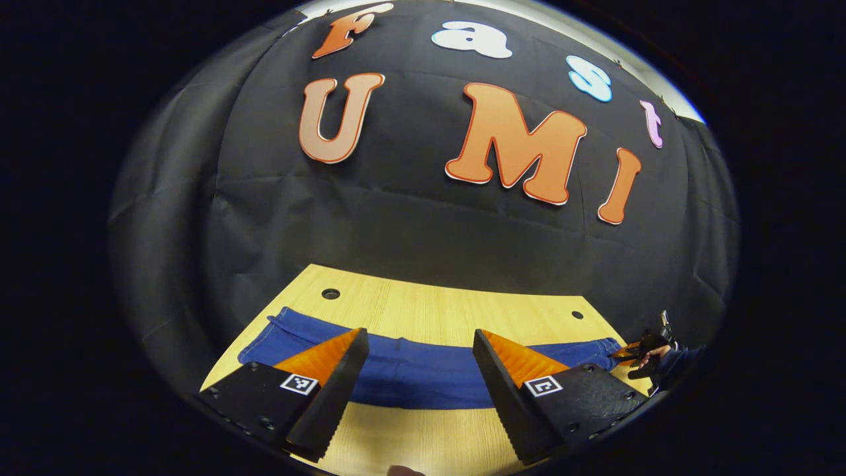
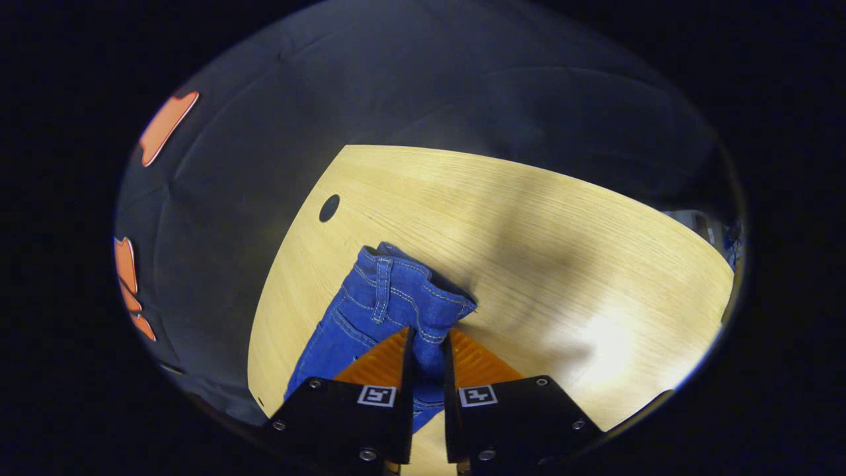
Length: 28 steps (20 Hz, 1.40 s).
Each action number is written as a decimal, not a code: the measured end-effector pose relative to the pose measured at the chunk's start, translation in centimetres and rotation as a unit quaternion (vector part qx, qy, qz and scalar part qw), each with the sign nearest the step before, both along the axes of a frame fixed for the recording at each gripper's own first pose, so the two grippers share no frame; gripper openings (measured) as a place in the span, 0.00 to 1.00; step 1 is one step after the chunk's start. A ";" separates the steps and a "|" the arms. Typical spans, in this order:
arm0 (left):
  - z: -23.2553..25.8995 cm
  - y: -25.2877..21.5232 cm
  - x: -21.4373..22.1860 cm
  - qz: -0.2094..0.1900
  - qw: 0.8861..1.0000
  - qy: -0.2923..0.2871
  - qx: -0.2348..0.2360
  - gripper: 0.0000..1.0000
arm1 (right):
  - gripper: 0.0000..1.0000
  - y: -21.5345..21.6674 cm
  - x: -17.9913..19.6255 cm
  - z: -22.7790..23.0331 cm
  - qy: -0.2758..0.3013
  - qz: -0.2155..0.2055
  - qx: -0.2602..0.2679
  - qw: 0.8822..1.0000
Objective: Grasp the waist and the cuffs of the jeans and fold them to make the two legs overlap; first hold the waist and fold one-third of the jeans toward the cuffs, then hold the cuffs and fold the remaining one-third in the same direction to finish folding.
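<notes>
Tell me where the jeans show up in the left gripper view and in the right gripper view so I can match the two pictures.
Left gripper view: the jeans lie as a long blue band across the wooden table, behind the open left gripper.
Right gripper view: the jeans' waist end sits low and centre, pinched in the right gripper.
Shared landmark: the right gripper at the band's right end, also seen far right in the left gripper view.

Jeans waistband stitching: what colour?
Pale, whitish stitching on blue jeans, clearest in the right gripper view.
</notes>
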<state>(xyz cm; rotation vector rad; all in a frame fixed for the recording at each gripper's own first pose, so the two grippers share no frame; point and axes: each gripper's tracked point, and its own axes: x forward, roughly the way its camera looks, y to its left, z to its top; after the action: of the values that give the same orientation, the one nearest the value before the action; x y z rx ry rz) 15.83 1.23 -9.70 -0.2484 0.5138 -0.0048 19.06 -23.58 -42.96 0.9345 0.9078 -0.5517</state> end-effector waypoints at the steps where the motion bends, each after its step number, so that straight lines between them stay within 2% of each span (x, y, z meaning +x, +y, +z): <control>1: -0.1 0.2 -0.3 0.002 1.000 0.000 -0.001 0.98 | 0.20 0.0 0.2 1.0 -0.014 0.001 -0.005 1.000; 6: 0.1 0.7 0.2 -0.003 1.000 -0.016 -0.020 0.97 | 0.20 1.3 0.9 5.6 -0.063 0.004 0.007 0.998; 13: 0.4 1.7 1.8 -0.046 0.998 -0.034 -0.041 0.97 | 0.20 5.5 0.7 14.5 -0.125 0.037 -0.072 0.989; 20: -0.8 3.7 2.5 -0.062 0.996 -0.029 -0.060 0.97 | 0.20 11.4 1.7 20.2 -0.163 0.075 -0.109 0.978; 22: -1.2 4.8 2.4 -0.060 0.996 -0.027 -0.065 0.97 | 0.20 13.6 2.2 21.6 -0.172 0.091 -0.117 0.974; 28: -2.8 8.1 2.2 -0.039 0.996 -0.015 -0.081 0.97 | 0.20 22.2 4.1 22.8 -0.183 0.171 -0.136 0.958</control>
<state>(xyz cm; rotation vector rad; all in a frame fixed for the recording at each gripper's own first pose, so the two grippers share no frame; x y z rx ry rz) 18.06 9.35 -12.47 -0.3858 0.4936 -0.1264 23.19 -1.41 -20.16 0.5837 0.6189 -0.1880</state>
